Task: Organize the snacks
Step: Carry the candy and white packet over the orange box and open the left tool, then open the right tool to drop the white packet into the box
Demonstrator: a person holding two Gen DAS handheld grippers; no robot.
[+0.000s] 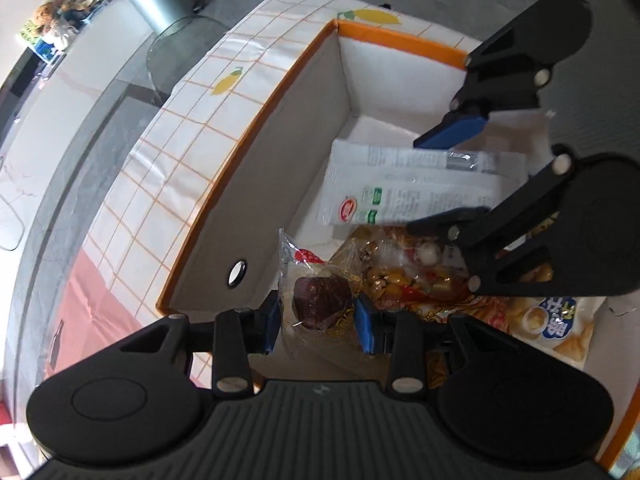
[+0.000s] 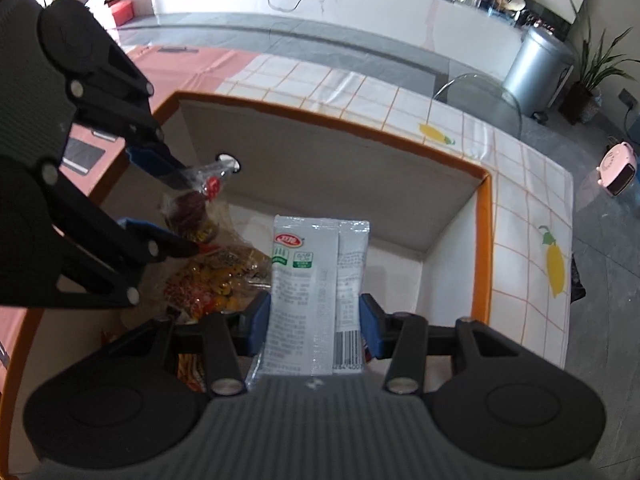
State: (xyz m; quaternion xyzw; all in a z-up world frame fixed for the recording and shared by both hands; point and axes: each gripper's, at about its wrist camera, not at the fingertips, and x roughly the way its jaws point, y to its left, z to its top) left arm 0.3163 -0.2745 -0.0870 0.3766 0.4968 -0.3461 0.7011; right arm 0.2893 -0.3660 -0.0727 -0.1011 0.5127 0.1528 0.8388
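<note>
Clear crinkly plastic wraps the dark-red snack packet, which sits low in the middle of the left wrist view, pinched between the blue pads of the left gripper. The right gripper clamps a white printed sachet at the bottom centre of its own view. Both packets hang over the orange-rimmed storage box, standing on a lemon-print tablecloth.

Yellow and orange snack bags already crowd the lower part of the box, leaving bare white floor only toward its upper end.

Risks, as I judge them:
- The two grippers sit near each other above one opening; the right one fills the right edge of the left view, so the fingers could knock together if both go in at once.
- The clear wrapper looks slippery and only its loose film may be gripped, so the packet could slide out too soon.
- The sachet is long and limp; released above the pile, it may land tilted against the box wall or drape over the other bags instead of lying flat.
</note>
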